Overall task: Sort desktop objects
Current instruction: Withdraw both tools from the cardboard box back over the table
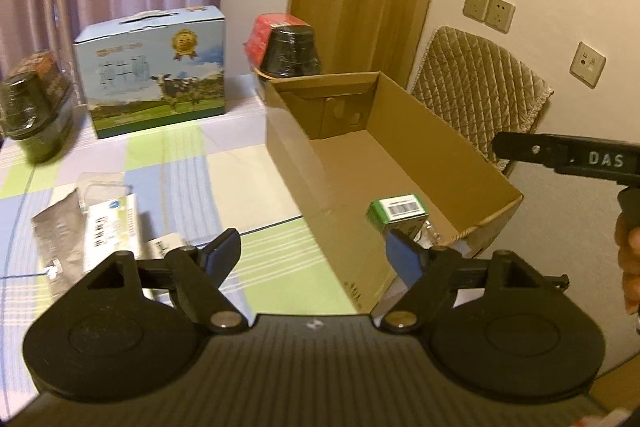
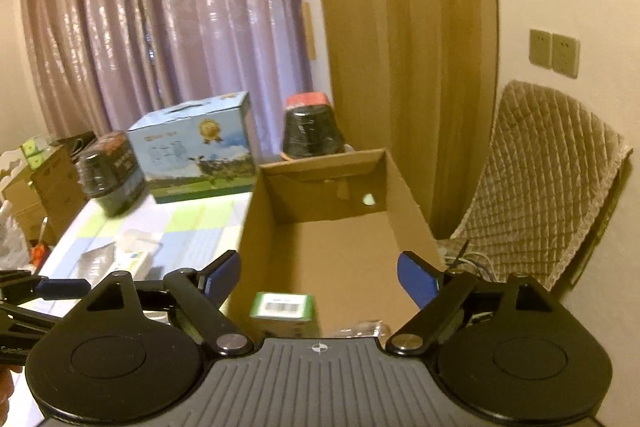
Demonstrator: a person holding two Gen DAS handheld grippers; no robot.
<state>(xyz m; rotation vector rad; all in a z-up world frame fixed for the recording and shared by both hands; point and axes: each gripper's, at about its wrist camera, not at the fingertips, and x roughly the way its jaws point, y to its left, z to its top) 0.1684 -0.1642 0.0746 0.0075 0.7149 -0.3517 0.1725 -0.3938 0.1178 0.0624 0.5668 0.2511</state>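
Two open grippers above a cardboard box on a checked tabletop.

The left gripper (image 1: 314,255) and right gripper (image 2: 318,277) both have fingers spread wide, holding nothing. A small green box (image 1: 396,213) lies inside the cardboard box (image 1: 296,163), seemingly sorted already; packets (image 1: 104,227) wait on the tabletop (image 1: 248,179) beside it.

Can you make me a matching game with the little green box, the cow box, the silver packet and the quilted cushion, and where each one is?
Things:
1. little green box
2. cow box
3. silver packet
4. quilted cushion

Places:
A. draped over the chair by the wall
B. inside the open cardboard box
C. lying flat on the checked tablecloth
D. standing at the table's far end, before the curtain

Pairs: 1-B, 2-D, 3-C, 4-A
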